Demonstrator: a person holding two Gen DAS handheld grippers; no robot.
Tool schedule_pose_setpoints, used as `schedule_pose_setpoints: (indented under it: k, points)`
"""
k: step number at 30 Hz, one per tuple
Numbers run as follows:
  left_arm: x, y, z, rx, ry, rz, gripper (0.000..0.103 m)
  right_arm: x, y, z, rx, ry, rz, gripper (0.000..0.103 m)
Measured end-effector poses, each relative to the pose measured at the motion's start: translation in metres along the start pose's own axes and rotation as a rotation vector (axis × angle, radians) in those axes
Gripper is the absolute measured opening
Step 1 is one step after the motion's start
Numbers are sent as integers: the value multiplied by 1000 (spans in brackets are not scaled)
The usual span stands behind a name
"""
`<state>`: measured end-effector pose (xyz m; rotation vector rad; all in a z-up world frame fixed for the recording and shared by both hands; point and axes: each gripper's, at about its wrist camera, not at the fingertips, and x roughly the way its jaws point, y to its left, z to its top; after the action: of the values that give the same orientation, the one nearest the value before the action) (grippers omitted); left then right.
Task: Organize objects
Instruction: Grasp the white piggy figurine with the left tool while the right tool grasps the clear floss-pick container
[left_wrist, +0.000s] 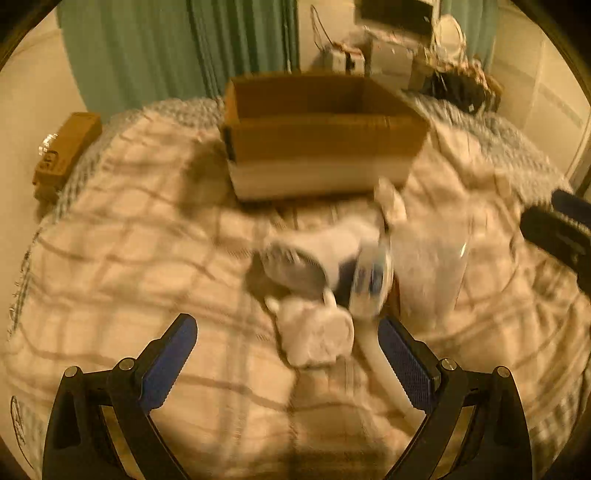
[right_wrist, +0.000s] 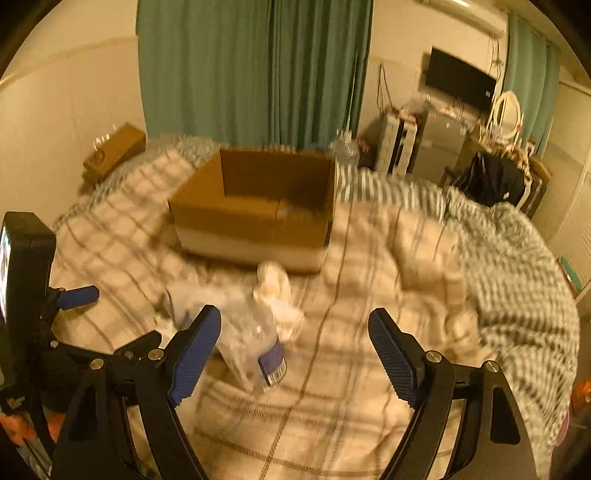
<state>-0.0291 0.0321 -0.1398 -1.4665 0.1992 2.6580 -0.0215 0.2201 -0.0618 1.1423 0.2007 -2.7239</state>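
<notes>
Hovering over a plaid blanket (left_wrist: 129, 258), the left gripper (left_wrist: 288, 354) has its jaws spread wide and grips nothing; its blue pads sit either side of a crumpled white item (left_wrist: 314, 336), likely a cloth or soft toy, though blur makes that uncertain. A white tube-like piece (left_wrist: 380, 369) runs along the inner side of its right-hand pad, contact unclear. Just beyond lies a loose pile: a grey-and-white bundle (left_wrist: 295, 266), a blue-and-white labelled container (left_wrist: 369, 280), and a clear plastic bag (left_wrist: 432, 266) beside it. The right gripper (right_wrist: 295, 343) is also wide open and empty, held above the blanket; the clear plastic bag (right_wrist: 247, 332) and the blue-labelled container (right_wrist: 275, 363) lie near its left-hand pad, not between closed jaws. An open cardboard box (left_wrist: 317, 147) stands on the blanket behind the pile, flaps up; nothing is plainly visible inside from either view (right_wrist: 258, 206). A smaller brown box (left_wrist: 66, 147) sits at the bed's far left edge. The right gripper's tip shows at the edge of the left wrist view (left_wrist: 557, 229).
</notes>
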Motion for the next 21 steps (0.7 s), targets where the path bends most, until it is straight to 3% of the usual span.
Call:
schedule_pose_setpoints:
  k: [8,11,14,18,21]
  points:
    - [29,-16,-1,27,42,-11,101,36,-2,-18,27,72,40,82]
    - [43,-18,0,21,32,47,96,44,1,-22,18,94,42,82]
    - [51,-18,-3,31,47,71,87,48,3,-23,16,100,43,82]
    - [46,-17,-6,29,47,18,56,50,5,-25,12,105,49,82]
    - [38,-9,-7,-6,45,-26,56,50,9,-25,-3,99,62,82]
